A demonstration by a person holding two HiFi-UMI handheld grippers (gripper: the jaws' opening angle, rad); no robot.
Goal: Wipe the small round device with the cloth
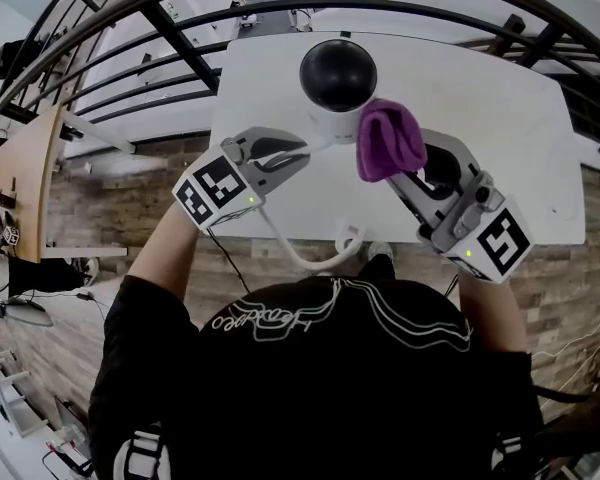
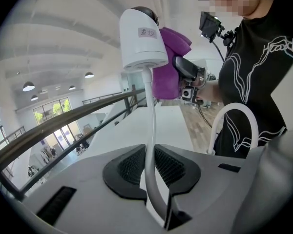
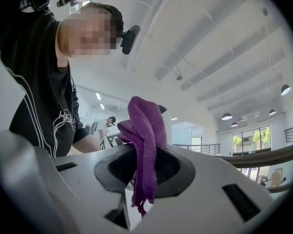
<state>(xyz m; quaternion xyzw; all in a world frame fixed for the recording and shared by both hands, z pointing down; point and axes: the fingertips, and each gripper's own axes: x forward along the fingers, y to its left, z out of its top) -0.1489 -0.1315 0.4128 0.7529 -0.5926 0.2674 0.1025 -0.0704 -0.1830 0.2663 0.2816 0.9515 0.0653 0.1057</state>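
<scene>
Head view: above the person [image 1: 310, 368], aimed steeply down at the table [image 1: 500, 118]. Device [image 1: 338, 80] at top centre, left gripper [image 1: 298, 153] and right gripper [image 1: 405, 173] just below it, mid-distance.

Left gripper view: low behind its own jaws, tilted up along the cable [image 2: 150, 130] to the device, close. Faces the person.

Right gripper view: behind its jaws, tilted up. Cloth [image 3: 144, 145] very near, mid-frame. Also faces the person.

Shared: device and cloth in all three views. Ceiling [image 3: 210, 43] and railing [image 2: 63, 126] in both gripper views.
</scene>
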